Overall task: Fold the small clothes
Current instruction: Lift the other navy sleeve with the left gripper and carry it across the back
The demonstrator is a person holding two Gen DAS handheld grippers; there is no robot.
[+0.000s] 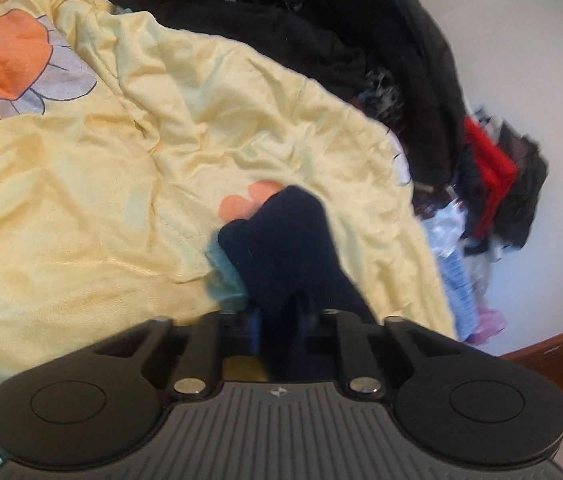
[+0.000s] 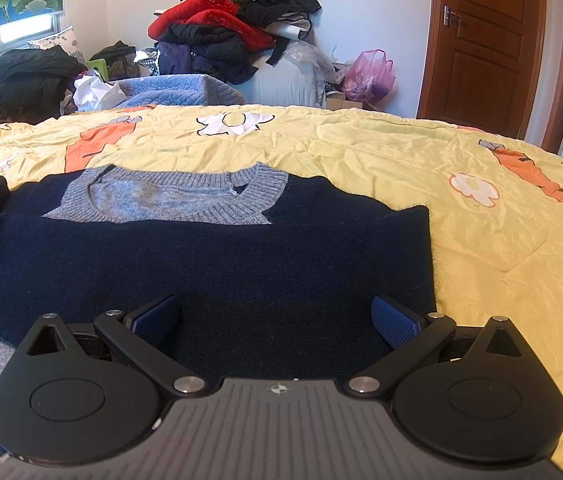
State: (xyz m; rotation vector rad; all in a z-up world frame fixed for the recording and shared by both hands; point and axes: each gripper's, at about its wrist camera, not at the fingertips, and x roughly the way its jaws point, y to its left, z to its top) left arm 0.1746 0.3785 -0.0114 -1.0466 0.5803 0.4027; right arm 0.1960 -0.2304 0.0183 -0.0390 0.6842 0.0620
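Observation:
A navy knitted sweater [image 2: 201,256] with a grey ribbed collar [image 2: 173,196] lies flat on the yellow bedspread [image 2: 401,152], its right sleeve folded in. My right gripper [image 2: 275,320] hovers low over the sweater's lower body, jaws wide open, blue pads [image 2: 395,320] clear of the cloth. In the left wrist view my left gripper [image 1: 281,320] is shut on a navy piece of the sweater [image 1: 285,232], which sticks out ahead of the jaws over the bedspread [image 1: 121,160]. The picture there is blurred.
A heap of red and dark clothes [image 2: 233,20] rises behind the bed, with a pink plastic bag [image 2: 369,72] and a brown door [image 2: 489,40] to its right. Black garments [image 1: 321,20] line the bed's far edge in the left wrist view.

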